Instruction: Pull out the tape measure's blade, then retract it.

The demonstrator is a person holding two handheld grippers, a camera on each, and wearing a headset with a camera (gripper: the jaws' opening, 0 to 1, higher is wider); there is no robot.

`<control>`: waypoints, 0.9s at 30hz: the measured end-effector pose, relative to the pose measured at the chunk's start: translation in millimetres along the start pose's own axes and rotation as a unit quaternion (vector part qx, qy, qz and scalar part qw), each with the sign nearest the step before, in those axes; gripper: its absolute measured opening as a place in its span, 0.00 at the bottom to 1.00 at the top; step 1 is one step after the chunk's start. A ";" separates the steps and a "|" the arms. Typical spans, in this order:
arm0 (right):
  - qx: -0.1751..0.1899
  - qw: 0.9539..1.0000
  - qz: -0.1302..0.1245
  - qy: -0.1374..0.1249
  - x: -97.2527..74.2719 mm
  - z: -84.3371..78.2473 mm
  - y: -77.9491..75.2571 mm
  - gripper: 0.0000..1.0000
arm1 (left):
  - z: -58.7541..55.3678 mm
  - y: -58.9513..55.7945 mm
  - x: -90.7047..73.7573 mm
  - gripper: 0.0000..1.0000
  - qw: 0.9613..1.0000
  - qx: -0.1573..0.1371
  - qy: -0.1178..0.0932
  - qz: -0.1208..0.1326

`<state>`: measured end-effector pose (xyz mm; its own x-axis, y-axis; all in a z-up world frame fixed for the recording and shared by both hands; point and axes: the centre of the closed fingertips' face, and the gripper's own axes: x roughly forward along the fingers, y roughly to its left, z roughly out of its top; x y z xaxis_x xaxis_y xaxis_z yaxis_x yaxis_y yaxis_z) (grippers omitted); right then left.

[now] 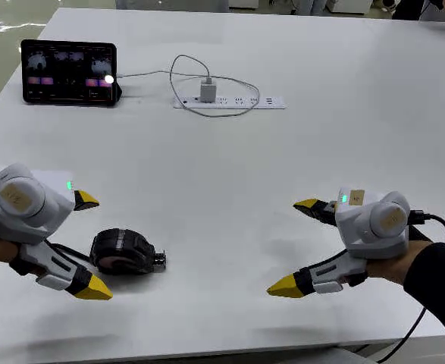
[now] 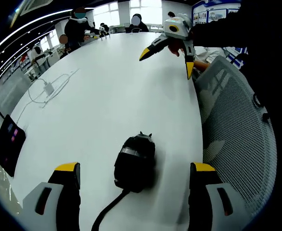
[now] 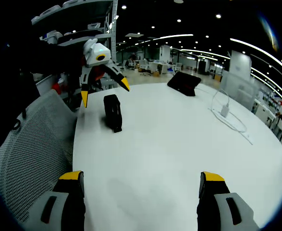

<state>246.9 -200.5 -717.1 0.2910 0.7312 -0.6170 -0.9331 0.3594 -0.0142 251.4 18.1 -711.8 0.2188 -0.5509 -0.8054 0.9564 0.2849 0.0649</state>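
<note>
The black tape measure [image 1: 123, 252] lies on its side on the white table [image 1: 283, 152], its hook at the case mouth and pointing toward the right gripper [image 1: 294, 245]. Any writing on its case is too small to read, as are the tan sticker on the right gripper and the lit tablet [image 1: 69, 72] screen. The left gripper [image 1: 91, 243] rests low at the table's near edge, its jaws spread wide with the tape measure between them, untouched. The right gripper is held level, well apart from the tape measure, its jaws also wide and holding nothing. A white charger [image 1: 208, 92] sits in the power strip [image 1: 230, 101].
</note>
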 end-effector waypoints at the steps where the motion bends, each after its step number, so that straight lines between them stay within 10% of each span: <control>1: -0.001 1.000 0.003 -0.001 2.3 1.7 0.7 0.99 | 0.0 1.2 1.4 0.90 1.000 0.007 0.004 0.002; 19: -0.033 0.999 0.035 -0.009 40.5 23.2 9.1 0.85 | -7.4 6.8 19.3 0.76 0.999 0.029 0.036 0.008; 27: -0.049 0.997 0.058 -0.011 61.9 33.9 16.5 0.78 | -8.0 4.0 26.1 0.54 0.999 0.030 0.042 -0.001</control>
<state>256.6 -129.7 -728.8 0.1831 0.7774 -0.6018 -0.9766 0.2143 -0.0202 259.4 11.1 -737.3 0.2029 -0.4827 -0.8520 0.9669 0.2360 0.0966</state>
